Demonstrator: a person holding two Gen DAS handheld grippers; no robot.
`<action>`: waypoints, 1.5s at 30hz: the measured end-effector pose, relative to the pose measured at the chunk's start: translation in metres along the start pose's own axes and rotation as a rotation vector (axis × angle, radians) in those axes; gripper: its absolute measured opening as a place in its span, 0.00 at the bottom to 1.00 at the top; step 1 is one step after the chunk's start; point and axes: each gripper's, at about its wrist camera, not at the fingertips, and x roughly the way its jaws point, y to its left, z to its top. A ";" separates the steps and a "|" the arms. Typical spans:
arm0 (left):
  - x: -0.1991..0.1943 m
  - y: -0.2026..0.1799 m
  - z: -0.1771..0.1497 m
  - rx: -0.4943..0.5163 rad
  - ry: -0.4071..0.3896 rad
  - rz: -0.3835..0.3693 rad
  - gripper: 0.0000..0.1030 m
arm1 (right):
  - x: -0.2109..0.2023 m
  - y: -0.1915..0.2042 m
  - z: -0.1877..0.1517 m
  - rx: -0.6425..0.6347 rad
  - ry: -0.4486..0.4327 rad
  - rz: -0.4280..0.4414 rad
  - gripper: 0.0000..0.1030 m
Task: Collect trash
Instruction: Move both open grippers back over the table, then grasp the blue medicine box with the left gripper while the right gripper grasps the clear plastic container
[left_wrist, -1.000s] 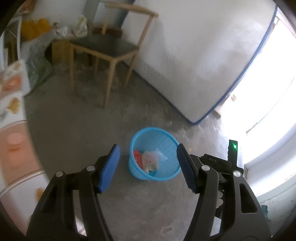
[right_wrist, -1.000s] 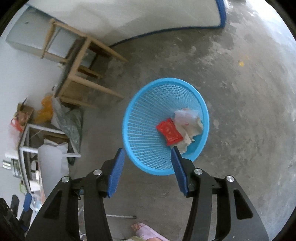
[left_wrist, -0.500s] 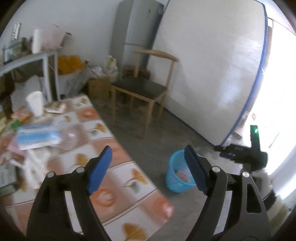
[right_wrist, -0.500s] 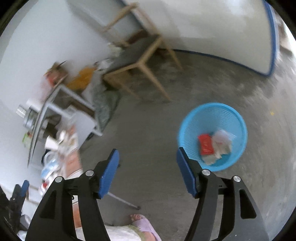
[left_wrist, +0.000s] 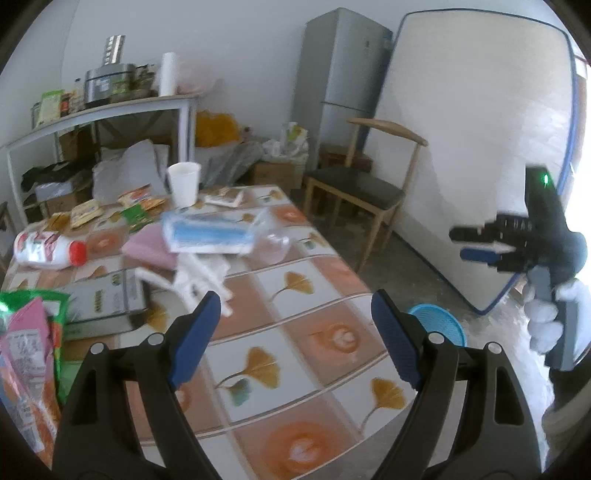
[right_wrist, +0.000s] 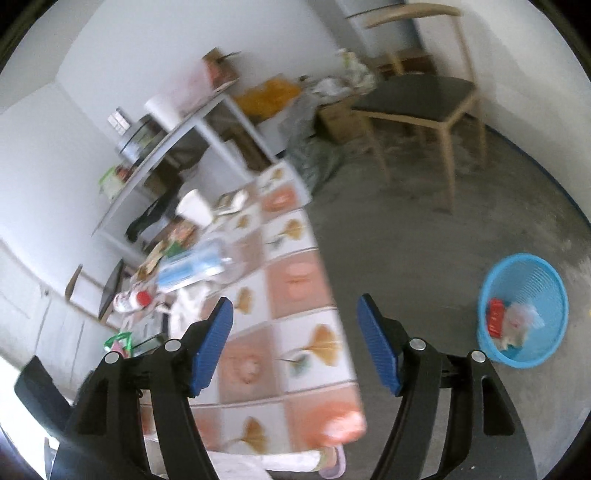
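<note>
Both hand-held grippers are raised level over the tabletop (left_wrist: 332, 306), jaws spread wide and empty: left hand-held gripper (left_wrist: 295, 343), right hand-held gripper (right_wrist: 295, 343). A second ago both pointed down at the blue trash basket (right_wrist: 522, 310); it now sits on the floor beside the tabletop, holding wrappers. Tabletop litter is motion-blurred, including a plastic bottle (left_wrist: 218, 236) and crumpled tissue (left_wrist: 199, 277).

Left tool (left_wrist: 295, 332) spread wide, empty, above cluttered table (left_wrist: 314, 295); blue basket (left_wrist: 443, 325) beyond its edge
</note>
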 end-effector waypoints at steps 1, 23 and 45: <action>0.000 0.006 -0.002 -0.012 0.001 0.009 0.77 | 0.008 0.016 0.004 -0.016 0.016 0.010 0.66; -0.013 0.050 -0.011 0.012 -0.067 0.192 0.77 | 0.191 0.161 0.068 -0.214 0.208 -0.164 0.65; 0.134 0.093 0.126 0.583 0.294 -0.057 0.82 | 0.237 0.143 0.073 -0.215 0.378 -0.232 0.42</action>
